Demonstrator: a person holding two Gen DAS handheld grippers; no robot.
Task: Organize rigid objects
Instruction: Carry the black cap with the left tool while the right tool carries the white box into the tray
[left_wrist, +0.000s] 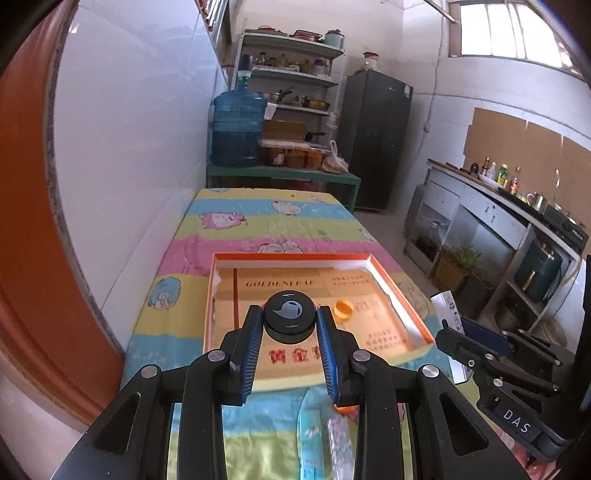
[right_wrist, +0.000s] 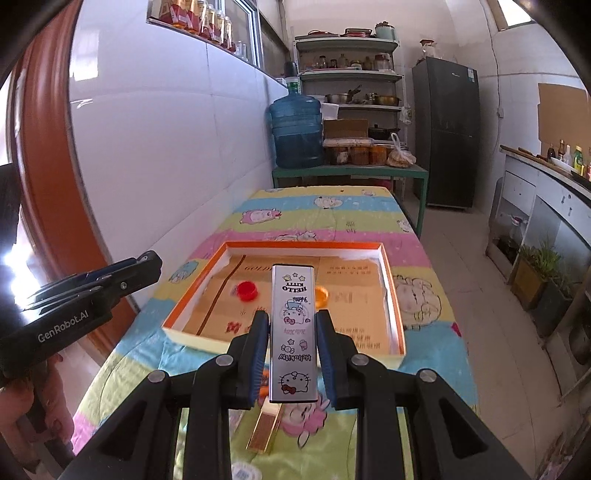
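My left gripper (left_wrist: 290, 312) is shut on a black round cap (left_wrist: 290, 317), held above the near part of a shallow orange-rimmed box (left_wrist: 384, 273). An orange cap (left_wrist: 343, 308) lies inside that box. In the right wrist view my right gripper (right_wrist: 291, 314) is shut on a long silver Hello Kitty tin (right_wrist: 293, 332), held over the box's near edge (right_wrist: 207, 341). A red cap (right_wrist: 247, 290) and the orange cap (right_wrist: 322, 295) rest on the box floor. The two grippers hang side by side, with the left gripper (right_wrist: 147, 262) left of the tin.
The box sits on a table under a cartoon-print cloth (right_wrist: 332, 218). A gold bar (right_wrist: 264, 432) and a light blue packet (left_wrist: 310, 432) lie on the cloth near me. A white tiled wall (left_wrist: 129, 147) runs along the left, and a water jug (right_wrist: 295, 129) stands beyond the far end.
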